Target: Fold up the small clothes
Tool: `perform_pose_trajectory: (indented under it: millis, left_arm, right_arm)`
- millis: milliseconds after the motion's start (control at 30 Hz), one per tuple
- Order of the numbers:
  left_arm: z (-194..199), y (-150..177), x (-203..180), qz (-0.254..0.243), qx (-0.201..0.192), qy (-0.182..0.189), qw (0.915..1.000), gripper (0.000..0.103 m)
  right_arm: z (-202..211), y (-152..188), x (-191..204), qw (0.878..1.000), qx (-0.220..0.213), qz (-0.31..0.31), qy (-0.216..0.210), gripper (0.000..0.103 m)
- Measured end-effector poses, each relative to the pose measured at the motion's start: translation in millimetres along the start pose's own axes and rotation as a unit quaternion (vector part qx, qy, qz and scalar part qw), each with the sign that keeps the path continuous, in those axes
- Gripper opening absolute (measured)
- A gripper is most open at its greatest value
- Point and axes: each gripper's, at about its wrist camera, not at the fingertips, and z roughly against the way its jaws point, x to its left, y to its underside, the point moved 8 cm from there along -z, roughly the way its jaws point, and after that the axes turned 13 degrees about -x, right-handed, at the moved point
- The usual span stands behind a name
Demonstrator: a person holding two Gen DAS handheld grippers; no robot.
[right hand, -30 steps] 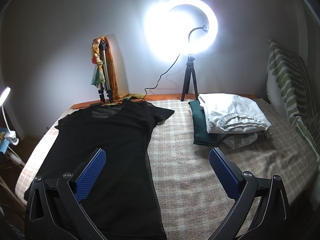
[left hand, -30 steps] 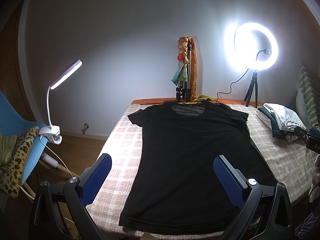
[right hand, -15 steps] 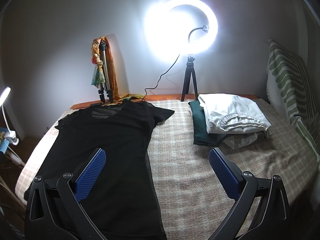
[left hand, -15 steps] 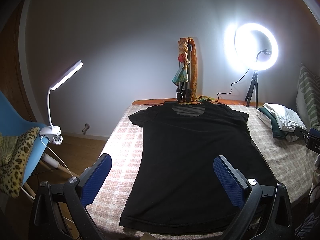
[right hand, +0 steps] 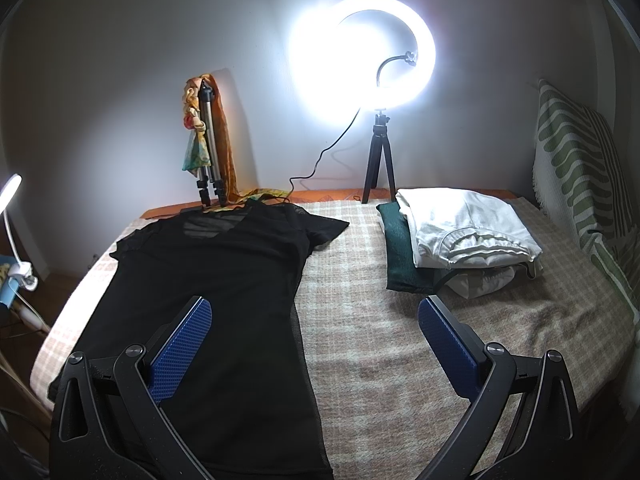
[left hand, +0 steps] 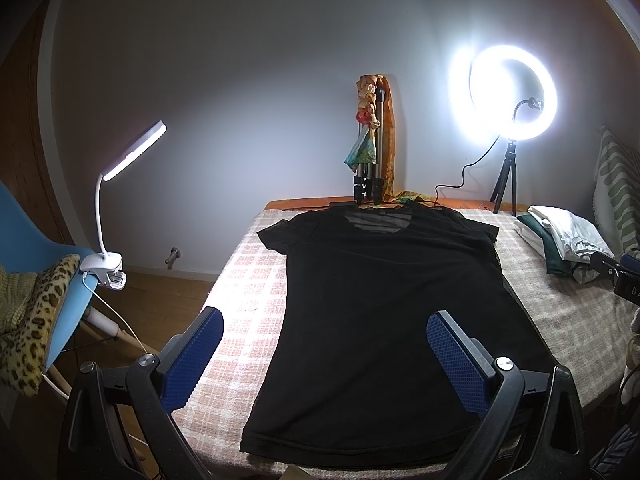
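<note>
Fingers (left hand: pixel 208 344) of the left gripper (left hand: pixel 326 360) and of the right gripper (right hand: pixel 314 342) are spread wide and empty above the black T-shirt (left hand: pixel 384 312), laid flat on the bed (right hand: pixel 400 320). Probably a sleeve edge should be pinched thinly, blanket excluded. Folded clothes (right hand: pixel 460 232) are stacked well apart; nothing is seen obstructing.

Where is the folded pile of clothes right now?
In the right wrist view, the folded pile sits right of the black T-shirt, before the ring light.

left gripper (left hand: pixel 326 344) | right gripper (right hand: pixel 314 334) | black frames | blue textured pads | silver screws
</note>
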Motion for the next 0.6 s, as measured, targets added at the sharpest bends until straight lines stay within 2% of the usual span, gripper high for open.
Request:
perform_pose_trajectory:
  millis: [600]
  left_arm:
    - [-2.1, 7.6, 2.1, -0.005, 0.004, -0.008, 0.9999, 0.103]
  right_arm:
    - [-0.6, -3.2, 3.2, 1.000, -0.002, 0.004, 0.000, 0.102]
